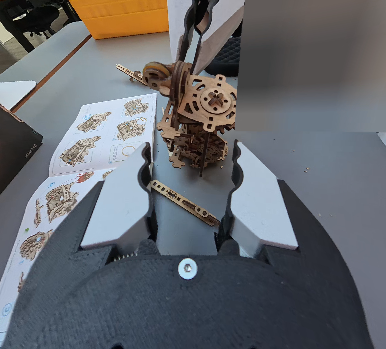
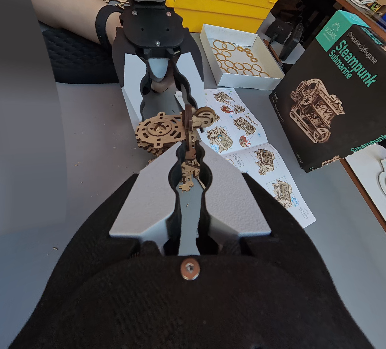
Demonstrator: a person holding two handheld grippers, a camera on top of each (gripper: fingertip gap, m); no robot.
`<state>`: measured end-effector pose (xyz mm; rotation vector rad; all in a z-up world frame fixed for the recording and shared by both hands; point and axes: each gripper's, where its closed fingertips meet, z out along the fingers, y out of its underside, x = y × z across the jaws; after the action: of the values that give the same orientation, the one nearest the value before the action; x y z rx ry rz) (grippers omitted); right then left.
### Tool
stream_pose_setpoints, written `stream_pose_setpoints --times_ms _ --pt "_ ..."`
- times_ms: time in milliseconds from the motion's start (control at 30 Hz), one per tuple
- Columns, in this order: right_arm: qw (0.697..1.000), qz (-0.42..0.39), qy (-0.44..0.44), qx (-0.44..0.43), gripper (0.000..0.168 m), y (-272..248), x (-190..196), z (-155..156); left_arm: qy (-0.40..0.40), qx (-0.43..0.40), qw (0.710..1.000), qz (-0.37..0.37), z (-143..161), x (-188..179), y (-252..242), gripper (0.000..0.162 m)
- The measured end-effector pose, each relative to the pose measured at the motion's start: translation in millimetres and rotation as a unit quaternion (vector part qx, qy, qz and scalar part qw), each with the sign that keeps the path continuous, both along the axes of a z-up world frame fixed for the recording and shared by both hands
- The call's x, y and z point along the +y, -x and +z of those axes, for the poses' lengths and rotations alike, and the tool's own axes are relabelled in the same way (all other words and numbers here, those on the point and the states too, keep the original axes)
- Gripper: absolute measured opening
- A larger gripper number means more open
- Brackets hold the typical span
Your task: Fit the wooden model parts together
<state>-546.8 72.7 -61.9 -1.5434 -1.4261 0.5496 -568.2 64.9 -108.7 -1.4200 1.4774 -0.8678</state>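
My right gripper (image 2: 189, 152) is clamped on a thin upright plate of the wooden model (image 1: 196, 121), holding the half-built thing up on the grey table (image 1: 313, 171). Left gripper (image 1: 191, 168) hangs wide open with nothing in it, just short of the model.

Biggest worry: the whole model hangs off that one edge grip, so if I push a part in from the side it probably pivots or tips over. Next, the plate I'm squeezing looks thin, and too much squeeze could crack it. Smaller stuff: the loose slotted strip (image 1: 183, 202) lies flat right under my left fingers, awkward to pinch without skidding it toward the instruction booklet (image 1: 104, 130). The wheel piece (image 2: 203, 118) up top could snag too.
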Motion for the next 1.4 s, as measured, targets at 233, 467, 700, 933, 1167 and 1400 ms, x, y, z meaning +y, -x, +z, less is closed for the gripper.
stream_pose_setpoints --times_ms 233,467,700,933,1167,1400 --pt "1.000 0.000 -0.007 -0.001 0.008 -1 0 0 -0.060 -0.023 0.998 0.006 36 6 2 0.108" --pt "1.000 0.000 -0.010 0.000 0.008 -2 -1 0 -0.143 0.051 0.988 -0.019 38 0 -15 0.111" --pt "1.000 -0.007 -0.019 0.014 0.018 -3 -1 3 -0.145 0.089 0.984 -0.050 29 -2 -22 0.095" --pt "0.997 -0.042 -0.018 0.060 0.028 -17 -6 10 -0.144 0.092 0.984 -0.047 27 -1 -24 0.094" --pt "0.994 -0.048 0.067 0.068 0.033 -19 -24 -29 -0.113 0.098 0.987 -0.053 27 -2 -23 0.094" --pt "0.996 -0.058 0.053 0.050 0.038 -6 -14 -40 -0.109 0.102 0.987 -0.055 27 -1 -23 0.094"
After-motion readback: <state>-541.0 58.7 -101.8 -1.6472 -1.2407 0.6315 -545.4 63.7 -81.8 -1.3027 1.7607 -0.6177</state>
